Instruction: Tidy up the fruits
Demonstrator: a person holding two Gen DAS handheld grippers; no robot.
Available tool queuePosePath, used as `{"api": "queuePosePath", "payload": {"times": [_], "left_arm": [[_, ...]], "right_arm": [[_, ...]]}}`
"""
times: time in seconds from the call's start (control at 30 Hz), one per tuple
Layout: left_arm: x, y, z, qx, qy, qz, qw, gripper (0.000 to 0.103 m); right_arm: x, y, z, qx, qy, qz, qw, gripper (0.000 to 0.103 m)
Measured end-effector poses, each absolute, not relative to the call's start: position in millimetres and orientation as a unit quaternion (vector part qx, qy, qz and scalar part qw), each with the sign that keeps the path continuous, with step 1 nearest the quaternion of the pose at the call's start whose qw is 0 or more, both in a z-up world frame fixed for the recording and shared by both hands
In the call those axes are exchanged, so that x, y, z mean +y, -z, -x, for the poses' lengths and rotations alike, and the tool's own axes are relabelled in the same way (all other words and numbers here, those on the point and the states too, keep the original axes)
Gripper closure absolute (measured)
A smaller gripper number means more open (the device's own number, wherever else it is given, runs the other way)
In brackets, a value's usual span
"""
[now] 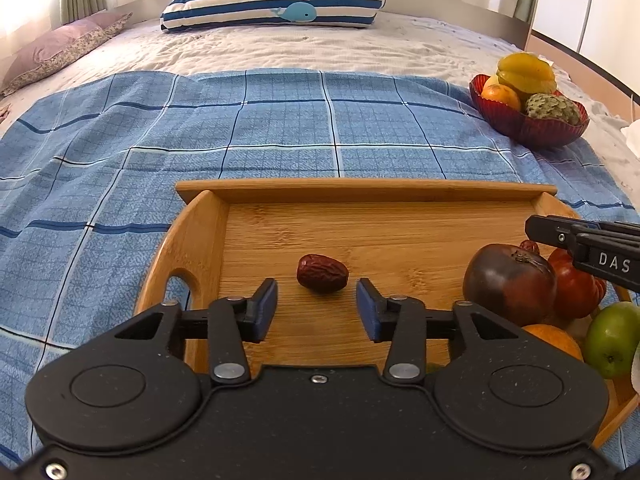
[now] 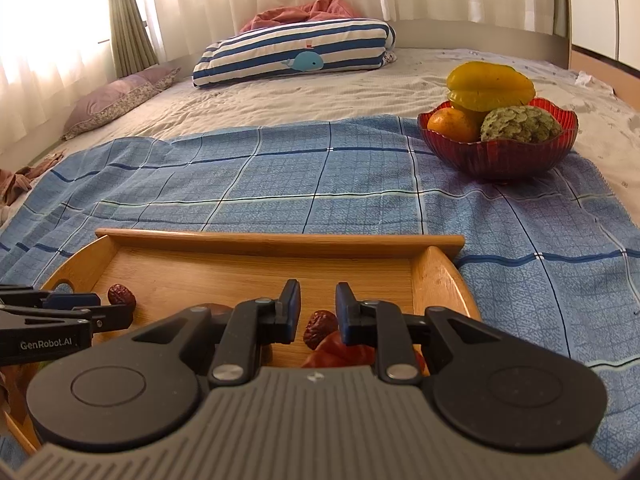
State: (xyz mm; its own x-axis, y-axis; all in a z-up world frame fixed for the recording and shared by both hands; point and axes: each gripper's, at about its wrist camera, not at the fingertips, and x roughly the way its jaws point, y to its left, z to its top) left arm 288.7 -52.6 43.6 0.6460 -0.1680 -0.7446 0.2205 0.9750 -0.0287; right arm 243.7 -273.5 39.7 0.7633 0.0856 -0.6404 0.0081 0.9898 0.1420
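A wooden tray [image 1: 360, 190] lies on a blue checked cloth. One wrinkled red date [image 1: 322, 273] rests on the tray floor just ahead of my left gripper [image 1: 317, 304], whose blue pads stand open and clear of it. At the tray's right end sit a dark purple tomato [image 1: 510, 284], a red tomato [image 1: 576, 288], an orange [image 1: 554, 338] and a green apple [image 1: 614, 338]. My right gripper [image 2: 318, 300] hovers over them, open by a narrow gap. A second date [image 2: 320, 328] lies below that gap on the red tomato [image 2: 340, 350], and no pad presses on it.
A red glass bowl [image 2: 500, 156] at the far right of the cloth holds a starfruit [image 2: 490, 84], an orange [image 2: 454, 124] and a custard apple [image 2: 520, 124]. A striped pillow [image 2: 292, 54] and a mauve pillow [image 2: 120, 94] lie at the bed's head.
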Motion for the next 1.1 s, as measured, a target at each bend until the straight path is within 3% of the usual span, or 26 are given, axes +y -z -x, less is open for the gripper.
{"api": "queuePosePath", "payload": {"times": [0.07, 0.1, 0.23, 0.5, 1.1], "left_arm": [[-51, -47, -285, 0.402, 0.106, -0.031, 0.909, 0.051], [-51, -48, -284, 0.401, 0.106, -0.031, 0.91, 0.049], [-48, -54, -275, 0.395, 0.105, -0.029, 0.912, 0.042], [-40, -70, -246, 0.38, 0.116, -0.015, 0.917, 0.026], [-31, -92, -152, 0.332, 0.136, -0.004, 0.933, 0.022]], "right_arm": [[-269, -42, -240, 0.339, -0.019, -0.058, 0.939, 0.066], [-268, -43, -238, 0.337, -0.019, -0.055, 0.94, 0.058], [-265, -48, -230, 0.327, -0.026, -0.06, 0.943, 0.056], [-258, -63, -200, 0.299, -0.026, -0.062, 0.952, 0.038], [-244, -75, -110, 0.242, -0.006, -0.072, 0.968, 0.029]]}}
